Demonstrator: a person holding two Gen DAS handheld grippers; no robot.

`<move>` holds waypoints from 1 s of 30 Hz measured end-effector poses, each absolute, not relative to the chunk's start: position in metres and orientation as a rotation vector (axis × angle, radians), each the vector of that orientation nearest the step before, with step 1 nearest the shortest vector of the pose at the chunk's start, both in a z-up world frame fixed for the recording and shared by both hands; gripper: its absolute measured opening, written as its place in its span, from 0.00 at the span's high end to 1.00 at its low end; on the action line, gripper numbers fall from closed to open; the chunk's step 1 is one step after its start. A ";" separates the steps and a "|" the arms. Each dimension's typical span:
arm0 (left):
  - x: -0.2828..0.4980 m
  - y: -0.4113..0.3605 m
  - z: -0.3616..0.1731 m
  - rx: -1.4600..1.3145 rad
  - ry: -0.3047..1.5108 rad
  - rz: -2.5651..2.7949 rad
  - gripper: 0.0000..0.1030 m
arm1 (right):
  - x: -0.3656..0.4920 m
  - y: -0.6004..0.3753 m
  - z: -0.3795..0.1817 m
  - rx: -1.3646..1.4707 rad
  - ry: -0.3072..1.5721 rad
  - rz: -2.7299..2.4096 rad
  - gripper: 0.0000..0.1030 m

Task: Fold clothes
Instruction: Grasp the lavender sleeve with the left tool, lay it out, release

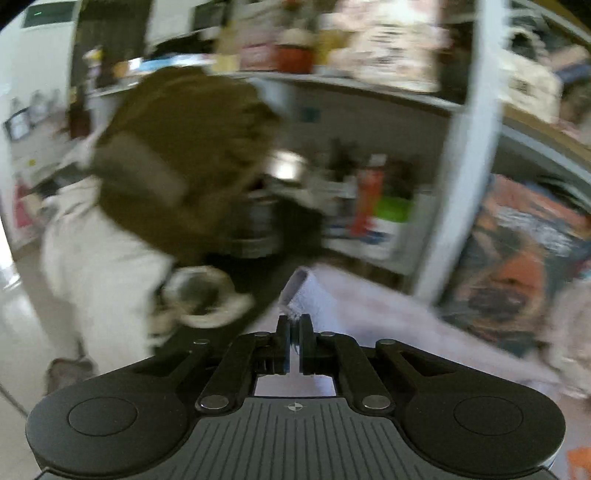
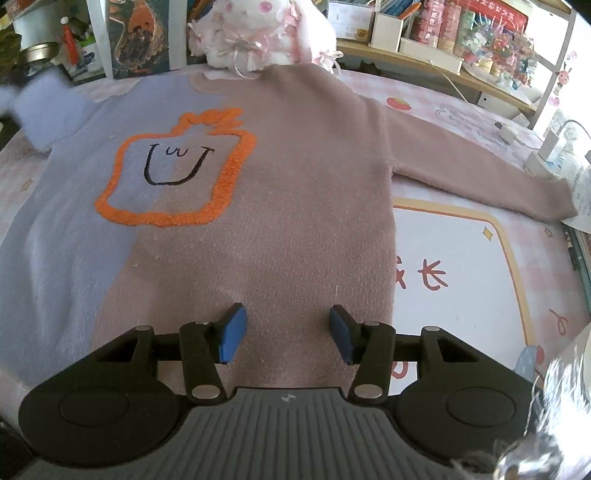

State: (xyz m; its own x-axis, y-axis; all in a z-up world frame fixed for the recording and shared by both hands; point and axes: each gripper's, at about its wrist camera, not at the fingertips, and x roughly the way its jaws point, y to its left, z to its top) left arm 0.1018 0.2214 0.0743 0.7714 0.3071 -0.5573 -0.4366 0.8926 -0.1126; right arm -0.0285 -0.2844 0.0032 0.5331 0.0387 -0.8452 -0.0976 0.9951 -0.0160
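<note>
A two-tone sweater point(image 2: 280, 192), lavender on the left and dusty pink on the right, lies flat on the table with an orange-outlined smiley patch point(image 2: 173, 166). Its pink sleeve point(image 2: 480, 173) stretches out to the right. The lavender sleeve point(image 2: 48, 107) is lifted and blurred at the far left. My right gripper point(image 2: 284, 332) is open just above the pink hem, touching nothing. In the blurred left wrist view, my left gripper point(image 1: 294, 332) is shut on the lavender sleeve cuff point(image 1: 299, 291), held up in the air.
A pink-patterned mat point(image 2: 480, 266) covers the table. A white and pink plush toy point(image 2: 255, 33) sits behind the collar. Chargers and cables point(image 2: 546, 147) lie at the right. Shelves of boxes point(image 2: 461, 33) stand behind. A person in a brown top point(image 1: 177, 147) stands to the left.
</note>
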 end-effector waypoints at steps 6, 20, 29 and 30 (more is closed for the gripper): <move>0.106 0.256 0.045 -0.230 0.656 0.445 0.96 | -0.027 -0.279 0.004 -0.067 1.013 0.046 0.54; 0.128 0.254 0.067 -0.120 0.597 0.447 0.85 | -0.028 -0.265 0.004 -0.055 1.034 0.074 0.58; 0.066 0.187 0.058 -0.031 0.642 0.266 0.49 | -0.027 -0.267 0.003 -0.065 1.028 0.111 0.57; 0.058 0.176 0.053 -0.047 0.670 0.225 0.49 | -0.027 -0.268 0.002 -0.064 1.026 0.113 0.57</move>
